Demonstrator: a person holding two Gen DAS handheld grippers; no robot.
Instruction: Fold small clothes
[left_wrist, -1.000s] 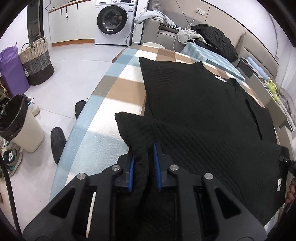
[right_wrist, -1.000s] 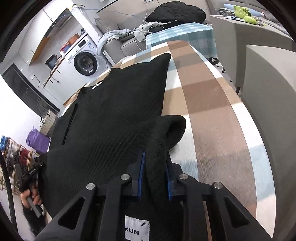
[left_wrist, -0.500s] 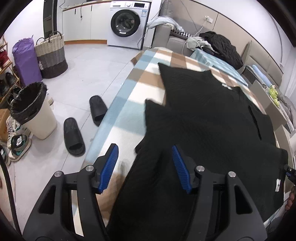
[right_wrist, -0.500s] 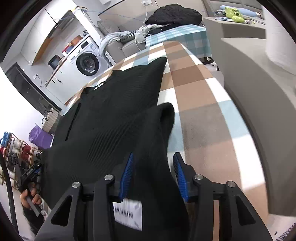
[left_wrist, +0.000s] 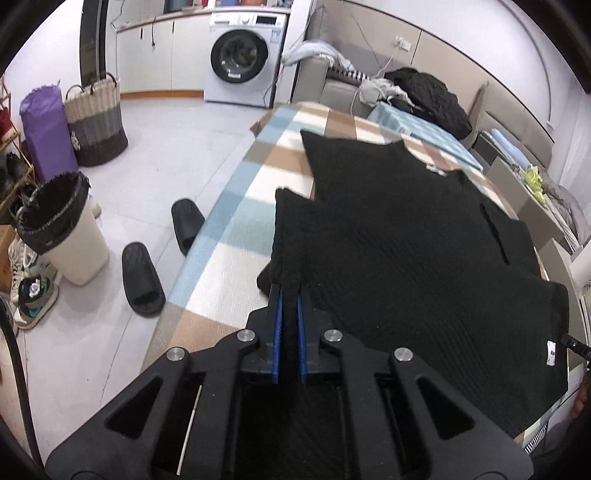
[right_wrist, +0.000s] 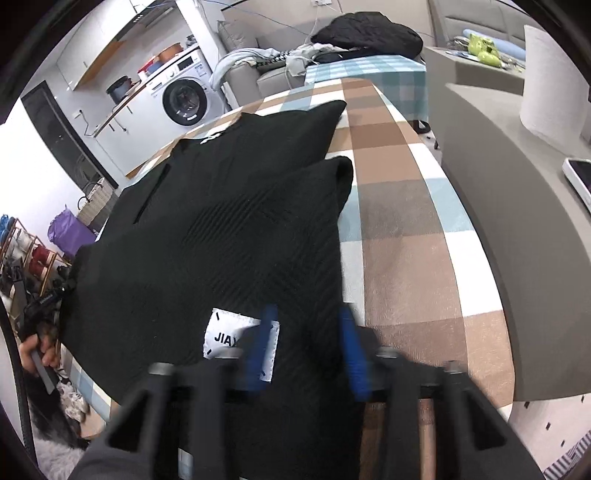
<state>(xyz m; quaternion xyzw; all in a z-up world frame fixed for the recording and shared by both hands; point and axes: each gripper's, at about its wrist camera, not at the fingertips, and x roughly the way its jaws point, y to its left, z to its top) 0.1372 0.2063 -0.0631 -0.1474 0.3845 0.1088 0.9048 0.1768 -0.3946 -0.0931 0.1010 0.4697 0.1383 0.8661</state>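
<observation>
A second ago both grippers were clamped on folds of the black garment (left_wrist: 406, 240); half a second ago both stood wide open. The left gripper (left_wrist: 290, 295) has just been closing and now pinches the near end of the folded-in sleeve, the blue pads almost together with knit between them. The garment lies spread on the checked bench (left_wrist: 229, 240), both sleeves folded onto the body.

On the floor at the left, the purple bag (left_wrist: 46, 133) and woven basket (left_wrist: 96, 125) stand side by side; nearer, the bin (left_wrist: 70, 251) has a black liner (no contents can be made out in any of them).

The right gripper (right_wrist: 308, 332), blurred, has also just been closing; its pads stand apart, with the hem between them, just right of the white label (right_wrist: 225, 338).
</observation>
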